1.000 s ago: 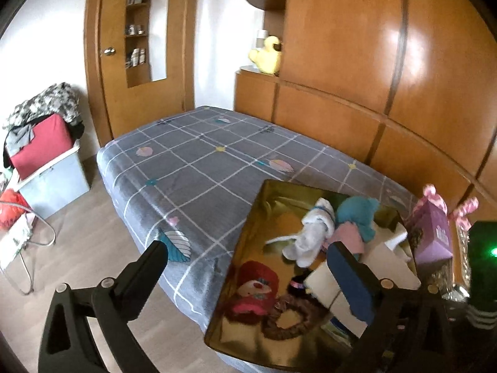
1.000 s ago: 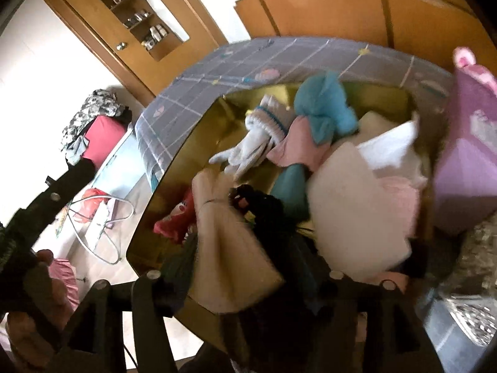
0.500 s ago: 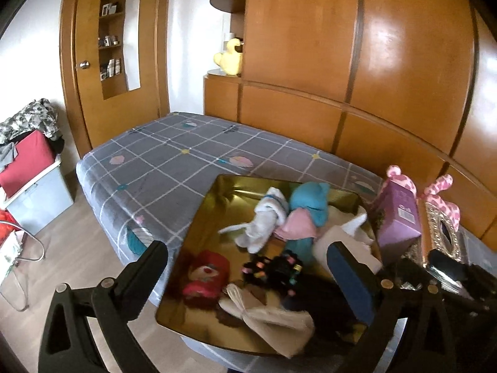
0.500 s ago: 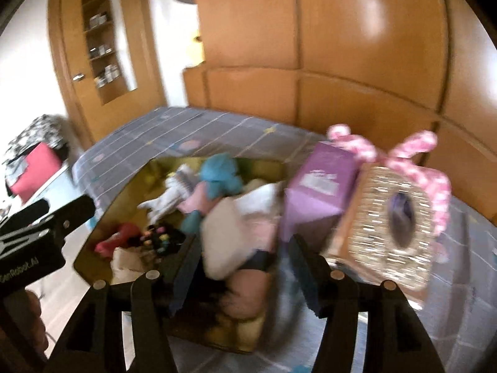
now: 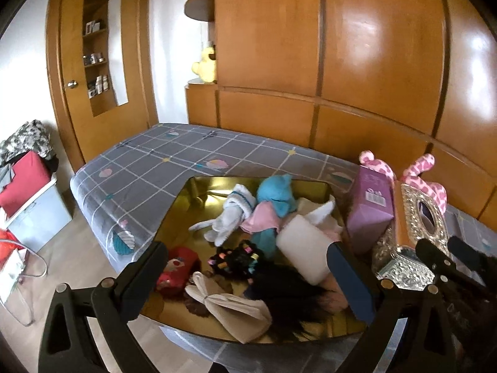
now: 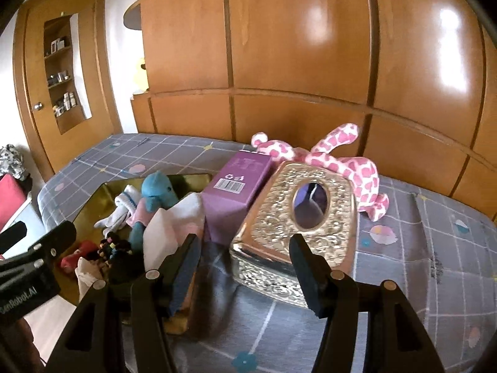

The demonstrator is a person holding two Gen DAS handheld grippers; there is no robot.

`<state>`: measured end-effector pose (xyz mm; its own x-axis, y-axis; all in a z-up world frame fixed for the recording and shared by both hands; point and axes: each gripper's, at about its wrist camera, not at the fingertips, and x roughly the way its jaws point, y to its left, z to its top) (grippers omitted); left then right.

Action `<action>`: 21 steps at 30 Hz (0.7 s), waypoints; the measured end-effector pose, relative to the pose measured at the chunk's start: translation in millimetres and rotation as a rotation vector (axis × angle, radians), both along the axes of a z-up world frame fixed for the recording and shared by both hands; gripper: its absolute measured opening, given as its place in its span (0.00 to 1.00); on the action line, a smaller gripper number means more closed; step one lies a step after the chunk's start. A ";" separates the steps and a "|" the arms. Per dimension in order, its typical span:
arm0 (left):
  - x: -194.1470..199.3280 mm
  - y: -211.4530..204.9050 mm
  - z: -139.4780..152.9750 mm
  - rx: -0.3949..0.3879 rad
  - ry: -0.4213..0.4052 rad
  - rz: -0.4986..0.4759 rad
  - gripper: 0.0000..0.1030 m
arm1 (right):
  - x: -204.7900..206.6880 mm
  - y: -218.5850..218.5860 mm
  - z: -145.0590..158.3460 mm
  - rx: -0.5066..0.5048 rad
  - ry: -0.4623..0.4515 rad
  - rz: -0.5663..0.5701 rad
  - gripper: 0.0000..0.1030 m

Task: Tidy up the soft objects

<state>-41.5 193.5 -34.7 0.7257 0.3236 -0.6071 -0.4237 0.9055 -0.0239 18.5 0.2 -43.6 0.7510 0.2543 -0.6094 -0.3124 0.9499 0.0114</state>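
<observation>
A gold tray (image 5: pixel 192 205) lies on the grey checked bed and holds several soft things: a blue plush (image 5: pixel 276 194), white socks (image 5: pixel 231 214), a red plush (image 5: pixel 178 269), a beige folded cloth (image 5: pixel 236 309), a black piece with coloured beads (image 5: pixel 239 258) and a white pad (image 5: pixel 306 251). My left gripper (image 5: pixel 248 276) is open and empty above the tray's near edge. My right gripper (image 6: pixel 245 258) is open and empty in front of an ornate gold box (image 6: pixel 298 217). A pink spotted plush (image 6: pixel 344 161) lies behind that box.
A purple carton (image 6: pixel 239 186) stands between the tray (image 6: pixel 93 205) and the gold box. Wooden wall panels (image 6: pixel 310 46) run behind the bed. A bin with clothes (image 5: pixel 28 192) stands on the floor at the left, near the door (image 5: pixel 93 62).
My right gripper let go of the beige cloth and dark piece, which now lie in the tray, then swung right to face the gold box. My left gripper pulled back and up.
</observation>
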 end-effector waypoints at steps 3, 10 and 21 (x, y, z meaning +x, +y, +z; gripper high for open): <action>2.0 -6.8 -1.0 0.002 0.009 -0.021 1.00 | -0.5 -1.5 1.1 -0.001 -0.009 -0.005 0.58; 3.6 -13.6 -1.4 0.011 0.015 -0.040 1.00 | -0.4 -6.1 0.2 0.004 -0.011 -0.026 0.58; 3.4 -14.2 -1.6 0.001 0.016 -0.044 1.00 | -1.0 -5.5 1.2 -0.001 -0.020 -0.037 0.58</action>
<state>-38.0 179.3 -36.3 0.7298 0.2919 -0.6182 -0.3835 0.9234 -0.0167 17.5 -5.3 -42.4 0.7718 0.2252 -0.5946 -0.2769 0.9609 0.0045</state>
